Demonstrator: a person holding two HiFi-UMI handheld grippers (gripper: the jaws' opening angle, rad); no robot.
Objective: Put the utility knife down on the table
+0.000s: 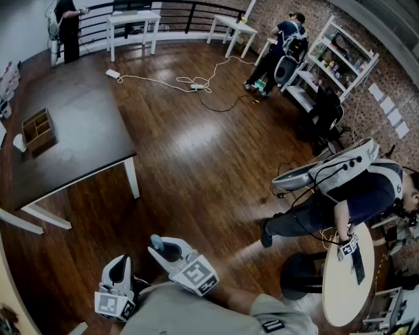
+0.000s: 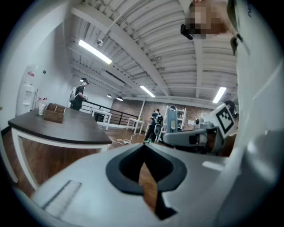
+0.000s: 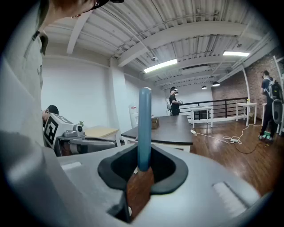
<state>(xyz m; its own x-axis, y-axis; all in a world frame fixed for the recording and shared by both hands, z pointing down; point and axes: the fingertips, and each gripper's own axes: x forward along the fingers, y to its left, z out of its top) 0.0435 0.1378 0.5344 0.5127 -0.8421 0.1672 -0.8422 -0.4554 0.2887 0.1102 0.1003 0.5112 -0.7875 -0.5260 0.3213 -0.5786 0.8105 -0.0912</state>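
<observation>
Utility knife (image 3: 144, 124): slim blue body, clamped upright between right gripper (image 3: 143, 165) jaws (well apart from the table (image 1: 78, 124)).

A glossy brown wooden floor (image 1: 196, 144) fills the head view. A dark table (image 1: 72, 131) stands at the left, with white tables (image 1: 133, 19) and a black railing (image 1: 190, 10) along the top. A brick wall (image 1: 314, 13) and white shelving (image 1: 340, 59) are at upper right. Strip lights (image 2: 95, 52) glow on the ribbed ceiling.
</observation>
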